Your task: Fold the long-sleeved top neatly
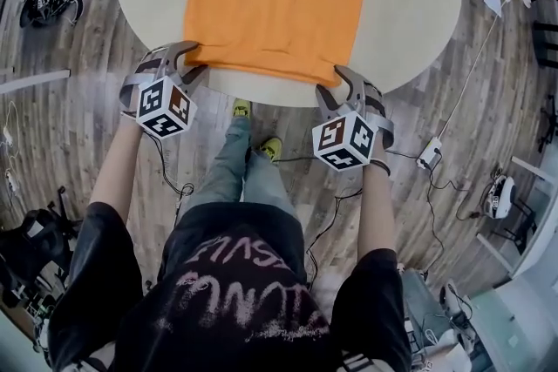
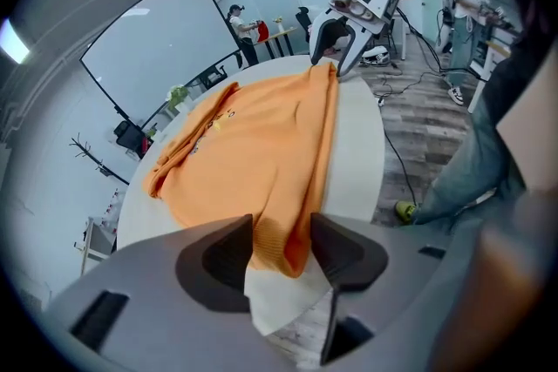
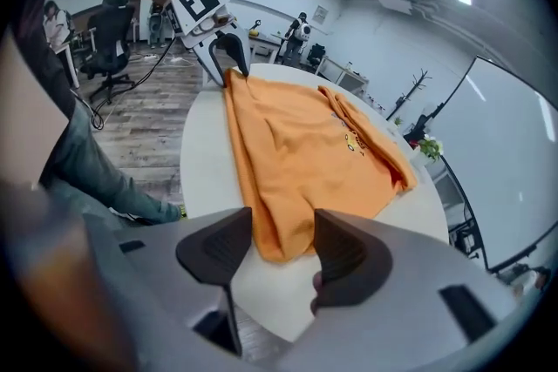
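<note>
An orange long-sleeved top (image 1: pixel 279 4) lies flat on the round pale table (image 1: pixel 410 13), its sleeves folded in and its hem along the near edge. The left gripper (image 1: pixel 193 58) sits at the hem's left corner. In the left gripper view its jaws (image 2: pixel 281 244) stand open with the hem corner (image 2: pixel 277 231) loose between them. My right gripper (image 1: pixel 331 81) is at the hem's right corner, open (image 3: pixel 283 244), with that corner (image 3: pixel 277 235) lying between the pads and not pinched. Each gripper shows in the other's view, the right gripper (image 2: pixel 336 57) and the left gripper (image 3: pixel 228 57).
The person stands at the table's near edge, yellow shoes (image 1: pixel 241 109) on the wood floor. Cables and a white power adapter (image 1: pixel 430 154) lie on the floor at right. Dark equipment (image 1: pixel 52 0) sits on the floor at far left. Bare tabletop flanks the top.
</note>
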### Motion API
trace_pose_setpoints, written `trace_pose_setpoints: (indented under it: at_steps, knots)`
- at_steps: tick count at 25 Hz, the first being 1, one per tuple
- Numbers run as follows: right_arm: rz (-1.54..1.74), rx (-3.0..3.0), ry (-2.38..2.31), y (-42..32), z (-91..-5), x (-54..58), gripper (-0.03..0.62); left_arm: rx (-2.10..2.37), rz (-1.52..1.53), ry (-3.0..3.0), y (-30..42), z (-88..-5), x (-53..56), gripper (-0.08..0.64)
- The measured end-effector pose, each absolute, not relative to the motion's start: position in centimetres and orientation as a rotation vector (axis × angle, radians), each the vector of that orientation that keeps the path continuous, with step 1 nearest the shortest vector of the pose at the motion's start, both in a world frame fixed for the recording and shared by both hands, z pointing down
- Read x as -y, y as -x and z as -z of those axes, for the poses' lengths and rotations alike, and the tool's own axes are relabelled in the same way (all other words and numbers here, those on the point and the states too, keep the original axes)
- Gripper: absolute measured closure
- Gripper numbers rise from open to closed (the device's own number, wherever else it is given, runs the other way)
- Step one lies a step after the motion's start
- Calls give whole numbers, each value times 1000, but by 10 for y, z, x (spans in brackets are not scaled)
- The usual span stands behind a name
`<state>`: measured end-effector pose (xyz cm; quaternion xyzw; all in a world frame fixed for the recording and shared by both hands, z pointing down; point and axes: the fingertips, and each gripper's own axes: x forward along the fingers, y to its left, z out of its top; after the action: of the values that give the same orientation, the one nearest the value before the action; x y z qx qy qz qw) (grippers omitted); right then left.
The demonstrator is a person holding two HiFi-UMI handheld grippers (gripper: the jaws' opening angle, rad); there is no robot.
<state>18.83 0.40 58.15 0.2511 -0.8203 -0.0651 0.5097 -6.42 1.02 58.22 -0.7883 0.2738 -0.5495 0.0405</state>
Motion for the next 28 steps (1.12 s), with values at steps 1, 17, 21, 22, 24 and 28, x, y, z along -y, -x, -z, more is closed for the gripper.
trace_pose_setpoints:
  at_steps: [1, 17, 21, 22, 24, 28]
  knots:
    - [163, 1967, -595, -187, -584, -2, 364, -827, 1681, 2424, 65, -584, -8, 339]
    - [138, 1941, -588, -188, -593, 4, 551, -706, 1690, 2459, 65, -589, -4, 507]
    - [125, 1961, -587, -186, -587, -5, 558, -698, 1699, 2472, 68, -587, -18, 515]
    - [121, 1965, -582, -186, -586, -10, 558, -693, 1702, 2478, 68, -586, -24, 517]
    - [109, 1972, -574, -187, -584, -21, 558, -680, 1705, 2488, 67, -585, -36, 517]
    - [66, 1984, -586, -196, -583, -45, 561, -678, 1706, 2513, 59, -582, -62, 517]
